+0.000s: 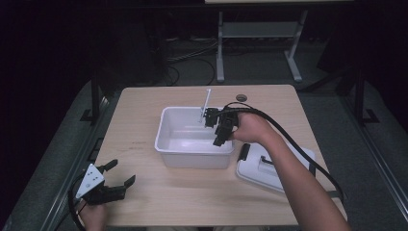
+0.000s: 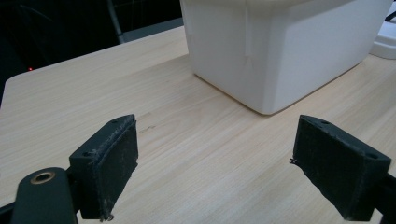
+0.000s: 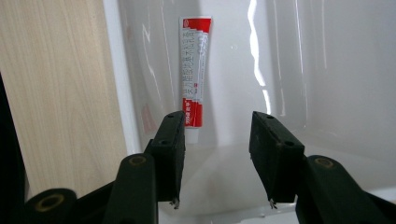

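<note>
Right gripper (image 3: 217,158) over the white tub (image 3: 289,74), jaws partway open, gripping nothing; tube (image 3: 195,74) upper centre, leaning on the tub wall. Left gripper (image 2: 219,163) wide open, empty.

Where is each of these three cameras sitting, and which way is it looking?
High view: above the table, looking down; both forearms, right gripper over the white bin.
Left gripper view: rides the left gripper, facing the bin's side; two open fingers.
Right gripper view: looks into the bin at a tube.
All share the bin.
</note>
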`<state>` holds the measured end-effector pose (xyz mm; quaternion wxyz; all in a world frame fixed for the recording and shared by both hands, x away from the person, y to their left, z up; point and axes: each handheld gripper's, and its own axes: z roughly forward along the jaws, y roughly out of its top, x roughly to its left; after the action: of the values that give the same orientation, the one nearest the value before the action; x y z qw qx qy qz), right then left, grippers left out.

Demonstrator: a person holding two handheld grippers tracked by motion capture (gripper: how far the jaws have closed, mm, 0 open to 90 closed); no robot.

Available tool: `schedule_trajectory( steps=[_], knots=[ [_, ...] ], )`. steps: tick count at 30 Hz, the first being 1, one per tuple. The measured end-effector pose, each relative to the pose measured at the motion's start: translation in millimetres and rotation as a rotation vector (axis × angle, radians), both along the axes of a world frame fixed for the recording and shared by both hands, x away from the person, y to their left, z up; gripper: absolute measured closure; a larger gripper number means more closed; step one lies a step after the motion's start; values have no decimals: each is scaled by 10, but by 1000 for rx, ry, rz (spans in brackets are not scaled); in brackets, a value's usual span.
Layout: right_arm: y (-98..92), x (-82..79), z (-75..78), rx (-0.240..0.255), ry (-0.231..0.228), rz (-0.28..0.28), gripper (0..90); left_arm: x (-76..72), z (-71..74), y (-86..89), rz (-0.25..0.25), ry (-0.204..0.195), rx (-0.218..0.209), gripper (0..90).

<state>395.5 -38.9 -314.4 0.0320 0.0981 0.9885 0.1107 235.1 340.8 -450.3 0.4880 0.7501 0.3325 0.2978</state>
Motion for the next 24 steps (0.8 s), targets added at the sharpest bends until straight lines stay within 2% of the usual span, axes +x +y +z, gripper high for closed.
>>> schedule_trajectory(
  steps=[11, 24],
  knots=[
    [-83, -18, 91, 2, -10, -13, 520, 0, -2, -5, 0, 0, -1, 135],
    [-200, -40, 151, 1, -28, -41, 439, 4, -3, -13, -3, -1, 1, 135]
  ],
)
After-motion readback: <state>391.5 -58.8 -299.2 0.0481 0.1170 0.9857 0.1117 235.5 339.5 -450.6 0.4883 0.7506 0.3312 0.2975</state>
